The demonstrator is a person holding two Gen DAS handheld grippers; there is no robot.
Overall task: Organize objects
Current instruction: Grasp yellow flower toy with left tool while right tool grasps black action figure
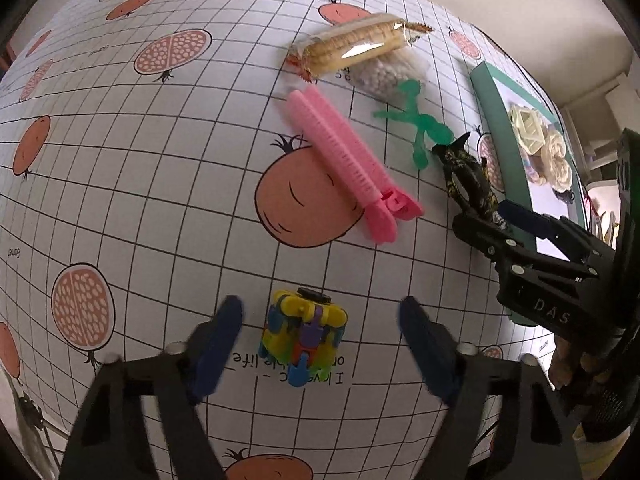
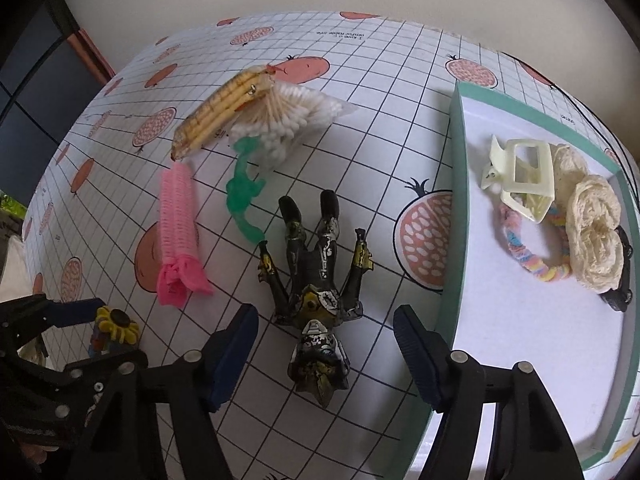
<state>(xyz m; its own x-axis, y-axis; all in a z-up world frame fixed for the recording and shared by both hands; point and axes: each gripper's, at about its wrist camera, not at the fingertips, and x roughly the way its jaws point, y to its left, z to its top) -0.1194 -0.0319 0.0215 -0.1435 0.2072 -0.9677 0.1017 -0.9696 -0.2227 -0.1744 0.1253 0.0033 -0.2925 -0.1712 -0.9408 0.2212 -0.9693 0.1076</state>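
The left gripper [image 1: 322,340] is hovering with its blue-padded fingers spread apart on either side of a multicoloured fidget cube [image 1: 303,336], which is sitting on the pomegranate-print tablecloth [image 1: 140,200] untouched by either pad. The right gripper [image 2: 326,344] is likewise standing wide apart, its fingers flanking the head of a black-and-gold action figure [image 2: 316,280] lying on its back, with gaps on both sides. The left wrist view is showing the cube whole, while the right wrist view is catching only its yellow flower-like face beside the left gripper at the lower left edge. The right wrist view, in turn, is showing the figure spread out in full; from the left it is appearing only as a dark shape in front of the right gripper's fingers. The right view is also looking into the teal-rimmed box [image 2: 452,184] just beside the figure, where a cream hair claw [image 2: 520,176], a pastel fuzzy ring [image 2: 524,256], cream fabric flowers [image 2: 592,232] and a small black car [image 2: 622,276] are lying. Farther out on the cloth, a pink hair clip [image 1: 348,164], a green stretchy toy [image 1: 420,124], a wrapped stack of crackers [image 1: 352,46] and a bag of cotton swabs [image 2: 288,120] are lying close together, the crackers overlapping the swabs.
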